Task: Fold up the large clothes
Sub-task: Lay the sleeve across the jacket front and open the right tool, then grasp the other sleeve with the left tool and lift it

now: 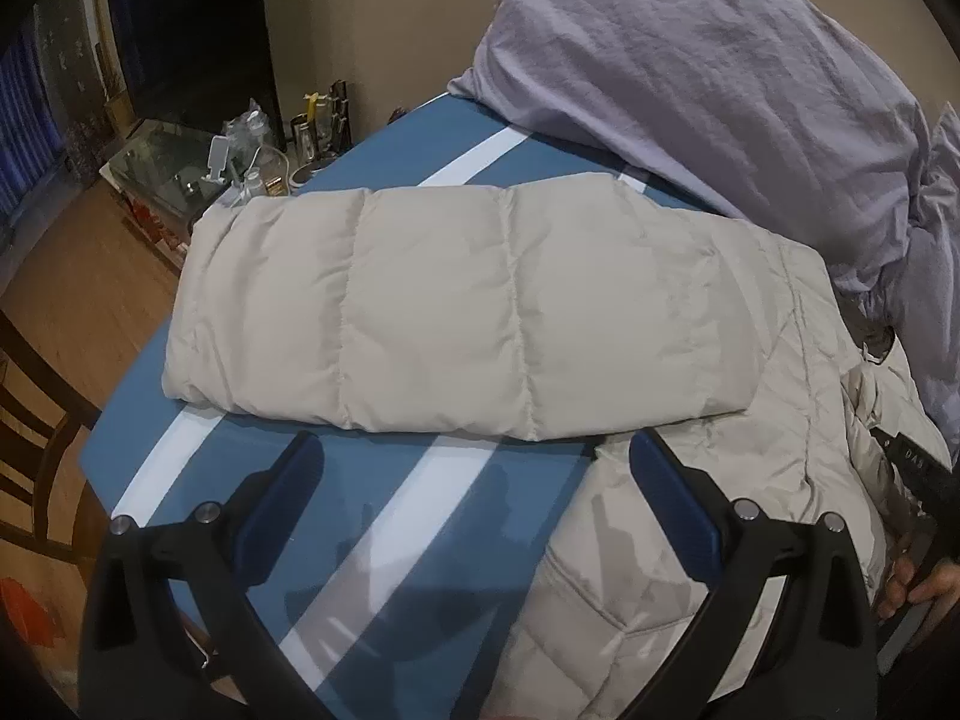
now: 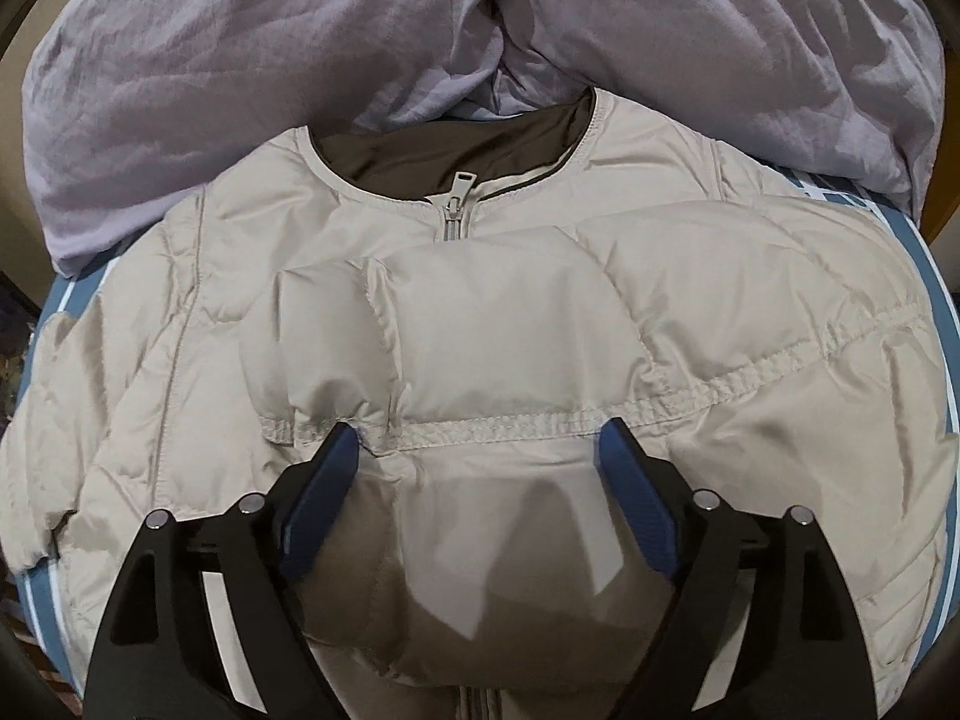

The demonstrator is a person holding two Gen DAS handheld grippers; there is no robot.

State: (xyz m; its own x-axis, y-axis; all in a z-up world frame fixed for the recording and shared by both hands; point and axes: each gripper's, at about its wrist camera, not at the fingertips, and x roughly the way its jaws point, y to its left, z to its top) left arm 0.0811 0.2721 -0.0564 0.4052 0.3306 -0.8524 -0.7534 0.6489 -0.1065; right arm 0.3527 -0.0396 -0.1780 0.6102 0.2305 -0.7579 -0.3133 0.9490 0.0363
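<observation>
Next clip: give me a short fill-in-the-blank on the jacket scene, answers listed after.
1. The beige jacket lies on a ____ table with white stripes.
2. The jacket's zipper is ____ up to the neck.
3. Behind the jacket is a heap of ____ cloth.
4. The jaws of the right gripper stand ____ over the jacket.

Answers: blue; closed; lilac; open

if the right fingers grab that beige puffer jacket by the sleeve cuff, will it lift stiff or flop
The puffer jacket will probably flop: its folded sleeve drapes softly. Quilted puffy panels suggest it is light for its bulk. The smooth, slightly shiny shell may slip in the fingers.
</observation>
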